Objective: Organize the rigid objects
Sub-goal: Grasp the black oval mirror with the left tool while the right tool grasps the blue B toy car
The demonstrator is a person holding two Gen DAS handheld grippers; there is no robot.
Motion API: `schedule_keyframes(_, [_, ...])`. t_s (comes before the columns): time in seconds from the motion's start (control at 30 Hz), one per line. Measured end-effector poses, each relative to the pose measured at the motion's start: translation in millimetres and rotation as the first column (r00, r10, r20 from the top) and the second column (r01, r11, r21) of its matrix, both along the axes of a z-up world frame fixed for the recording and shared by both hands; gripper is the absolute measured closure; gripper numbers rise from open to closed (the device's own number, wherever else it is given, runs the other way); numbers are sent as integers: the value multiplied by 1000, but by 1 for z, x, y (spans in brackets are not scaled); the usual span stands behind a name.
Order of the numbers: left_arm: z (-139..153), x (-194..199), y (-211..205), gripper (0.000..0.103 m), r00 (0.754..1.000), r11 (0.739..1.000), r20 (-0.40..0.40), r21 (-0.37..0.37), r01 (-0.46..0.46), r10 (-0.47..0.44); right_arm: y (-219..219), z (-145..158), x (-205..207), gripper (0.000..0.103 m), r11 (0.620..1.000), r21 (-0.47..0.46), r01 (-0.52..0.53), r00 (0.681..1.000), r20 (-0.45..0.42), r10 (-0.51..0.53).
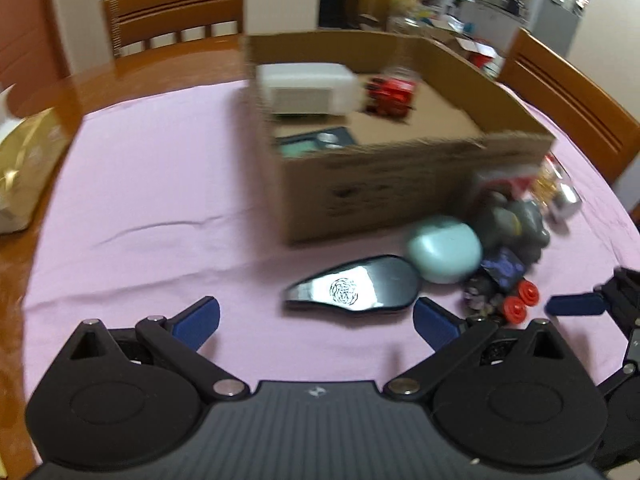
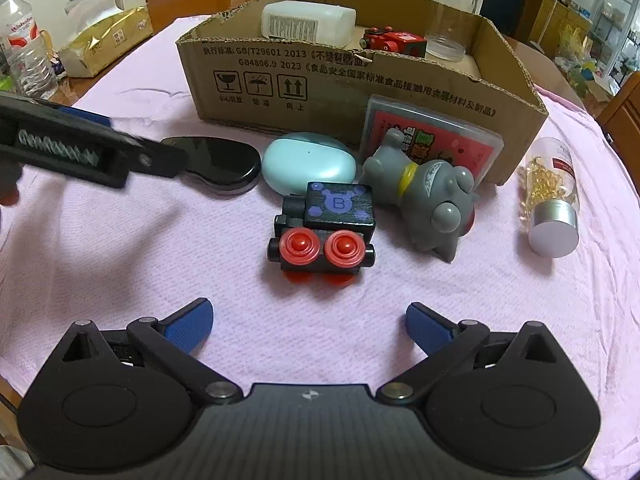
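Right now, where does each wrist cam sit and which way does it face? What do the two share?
Left wrist: on the left gripper, low over the pink cloth, facing the cardboard box and glossy black case; its own open fingers show, plus the right gripper's blue pad at the right edge.
Right wrist: on the right gripper, facing the black toy train and grey toy dog; own open fingers show, left gripper crossing at the left.
Shared: box, black case, mint earbud case, train, dog.
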State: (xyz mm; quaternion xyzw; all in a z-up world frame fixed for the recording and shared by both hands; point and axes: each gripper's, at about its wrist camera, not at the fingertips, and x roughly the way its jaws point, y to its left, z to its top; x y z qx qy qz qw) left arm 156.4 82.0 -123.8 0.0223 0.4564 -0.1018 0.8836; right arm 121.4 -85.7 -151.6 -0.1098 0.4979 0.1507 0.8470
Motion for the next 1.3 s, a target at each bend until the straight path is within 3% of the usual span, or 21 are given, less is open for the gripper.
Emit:
schedule_keyframes(0.17, [-18, 13, -20, 1, 1000, 1000, -8, 20, 18, -18, -1, 1, -7, 0, 1000, 5, -9, 1000, 16, 9])
schedule_keyframes(0.37, [-23, 17, -17, 1, 1000, 997, 3, 73, -14, 14, -2, 1, -10, 0, 1000, 7, -18, 1000, 21, 17])
schedule_keyframes(0.5, [-23, 12, 0, 1, 999, 997, -1, 71, -43, 43, -2, 1, -10, 0, 1000, 8, -20, 1000, 23, 20])
schedule_keyframes(0.87, [-24, 26, -8, 1, 1000, 998, 20, 67, 11, -12, -2, 2, -9, 0, 999, 10, -33, 999, 26, 33])
schedule_keyframes(1.07, [-23, 26, -12, 7, 998, 996, 33, 62, 60, -63, -3, 1, -10, 0, 999, 13, -35, 999, 36, 34])
schedule_keyframes(1.13, [-20, 26, -12, 13, 997, 996, 35, 62, 70, -72, -3, 1, -11, 0, 999, 14, -35, 999, 40, 35])
schedule_keyframes(1.3, [-18, 22, -6, 13, 997, 995, 14, 65, 73, -74, -2, 1, -9, 0, 999, 15, -36, 999, 41, 36])
